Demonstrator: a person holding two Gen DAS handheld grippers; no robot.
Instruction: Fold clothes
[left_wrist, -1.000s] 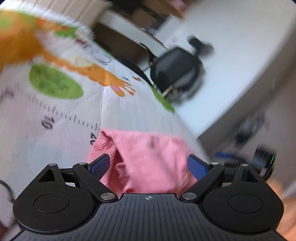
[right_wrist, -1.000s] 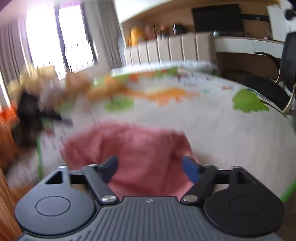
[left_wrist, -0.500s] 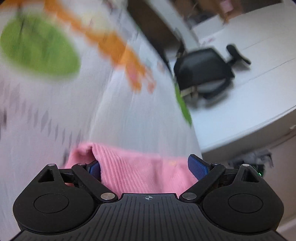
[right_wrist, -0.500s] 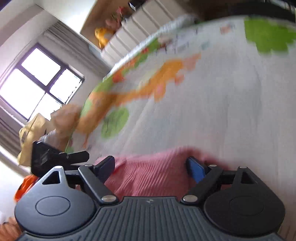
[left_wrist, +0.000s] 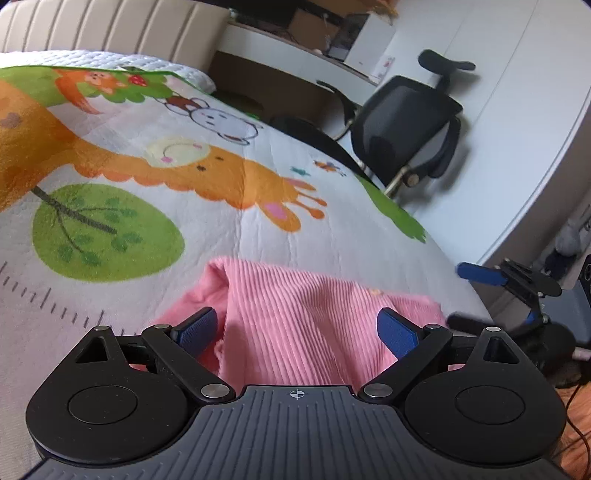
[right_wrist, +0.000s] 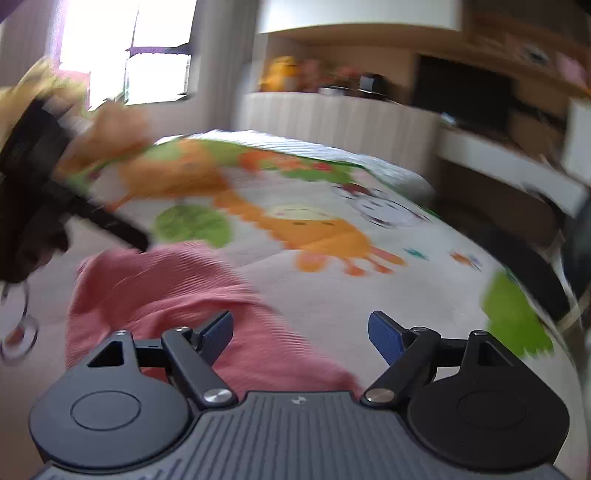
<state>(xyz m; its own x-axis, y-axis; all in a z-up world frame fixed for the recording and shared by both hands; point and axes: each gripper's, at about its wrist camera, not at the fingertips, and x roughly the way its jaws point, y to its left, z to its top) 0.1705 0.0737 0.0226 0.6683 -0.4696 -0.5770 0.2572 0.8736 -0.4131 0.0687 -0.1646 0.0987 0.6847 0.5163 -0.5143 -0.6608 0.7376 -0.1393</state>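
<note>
Garment: a pink ribbed garment (left_wrist: 295, 325) lies bunched on the bed (left_wrist: 332, 229), on its cartoon-printed cover, near the bed's front edge.
Lie of the cloth: seen from the left wrist, a fold ridge runs up the garment's left part and a loose corner sticks out at its right; the right wrist view is blurred, so finer creases there cannot be told.
Left tool (left_wrist: 297, 328): wide, its 2 blue fingers astride the garment's near part, nothing pinched.
Right tool (right_wrist: 300, 332): wide too; its left finger sits over the garment's right edge, its right finger over bare cover.
Stage: the bunched heap would fit both a garment awaiting spreading and one part-way through its folds; the pictures do not settle which.
Grip advice: whichever fold comes, I judge it best to pinch 1 layer at an edge or corner, not the thick ridge.
Handling: the cloth looks soft and stretchy, so lift both sides level and lay them down slowly.
Risk: the garment lies close to the bed's edge and could slide off if dragged outward.
</note>
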